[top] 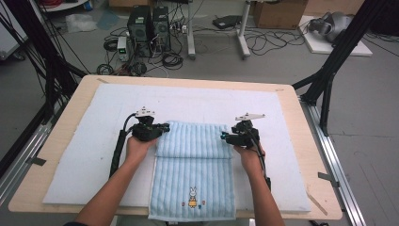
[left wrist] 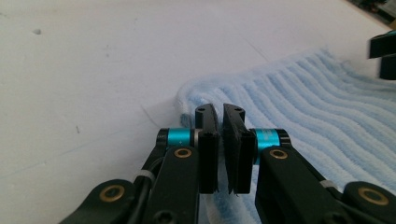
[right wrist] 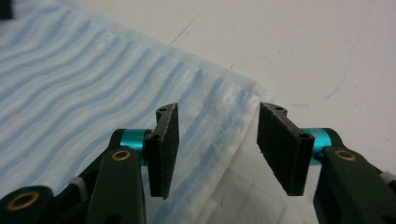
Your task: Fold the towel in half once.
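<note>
On white mat (top: 70, 155), blue towel (top: 193, 160), rabbit print, left hand-held gripper (left wrist: 220, 140) closed, right hand-held gripper (right wrist: 215, 149) open.

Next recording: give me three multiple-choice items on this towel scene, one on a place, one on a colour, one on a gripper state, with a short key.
1. Where does the small rabbit picture sit on the light blue ribbed towel?
A. near the towel's end closest to the person
B. at the far folded edge
C. on the white padded mat

2. What colour is the padded mat under the towel?
A. red
B. white
C. black

3. How do the right gripper's jaws stand?
A. clamped on a cup
B. apart, over the towel's edge
C. shut tight, pads pressed together

Key: 1 A, the high view shows the rabbit near the towel's near end. 2 B, the mat around the towel is white. 3 B, the right gripper view shows a clear gap between the pads, with the towel's edge beneath.
</note>
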`<state>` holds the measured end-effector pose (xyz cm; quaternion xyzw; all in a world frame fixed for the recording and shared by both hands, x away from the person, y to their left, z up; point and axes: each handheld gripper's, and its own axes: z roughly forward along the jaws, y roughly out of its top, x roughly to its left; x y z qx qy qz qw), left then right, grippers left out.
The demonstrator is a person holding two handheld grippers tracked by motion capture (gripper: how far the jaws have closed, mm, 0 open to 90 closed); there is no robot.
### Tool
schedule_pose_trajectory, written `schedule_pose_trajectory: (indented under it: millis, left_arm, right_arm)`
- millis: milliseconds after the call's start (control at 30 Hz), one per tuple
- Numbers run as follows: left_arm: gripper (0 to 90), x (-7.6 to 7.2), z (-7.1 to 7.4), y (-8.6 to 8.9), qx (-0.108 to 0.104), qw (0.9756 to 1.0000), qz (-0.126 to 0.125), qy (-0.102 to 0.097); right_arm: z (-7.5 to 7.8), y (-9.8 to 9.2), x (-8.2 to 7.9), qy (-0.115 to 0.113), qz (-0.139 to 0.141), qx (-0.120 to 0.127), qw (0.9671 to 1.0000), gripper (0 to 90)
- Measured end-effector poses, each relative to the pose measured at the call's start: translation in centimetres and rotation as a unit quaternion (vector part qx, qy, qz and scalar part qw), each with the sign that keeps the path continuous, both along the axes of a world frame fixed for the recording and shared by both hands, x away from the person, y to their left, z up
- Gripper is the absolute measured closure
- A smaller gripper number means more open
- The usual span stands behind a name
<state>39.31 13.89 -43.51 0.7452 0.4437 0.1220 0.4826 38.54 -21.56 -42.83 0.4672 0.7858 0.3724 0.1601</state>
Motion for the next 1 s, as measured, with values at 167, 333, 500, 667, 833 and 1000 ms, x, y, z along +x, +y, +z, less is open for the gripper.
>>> schedule_pose_trajectory:
  millis: [167, 333, 500, 667, 833, 1000]
  left_arm:
    - [84.2, 0.0, 0.1, 0.2, -0.006, 1.0000, -0.002, 0.004]
    - [84.2, -0.1, 0.3, 0.3, -0.012, 0.9999, -0.002, 0.003]
    - [84.2, -0.5, 1.0, 0.7, -0.024, 0.9996, -0.010, -0.003]
    - [83.9, -1.7, 1.8, 1.0, -0.047, 0.9987, -0.015, -0.014]
    - [84.0, -4.2, 2.1, 1.1, -0.059, 0.9970, -0.039, -0.032]
    - [84.0, -6.1, 2.4, 1.8, -0.066, 0.9959, -0.050, -0.036]
  right_arm:
    - [-0.8, 1.7, 1.9, 0.018, -0.012, -0.036, 0.9991, 57.2]
    - [-0.9, 2.7, 2.2, 0.009, -0.002, -0.071, 0.9974, 80.5]
    - [-0.4, 2.7, 1.7, 0.005, 0.017, -0.067, 0.9976, 86.5]
    - [0.8, 1.5, 0.4, -0.021, 0.031, -0.017, 0.9991, 86.5]
    - [2.0, 0.5, -1.8, -0.040, 0.049, 0.024, 0.9977, 86.5]
    - [2.4, 0.0, -4.6, -0.050, 0.068, 0.038, 0.9957, 86.5]
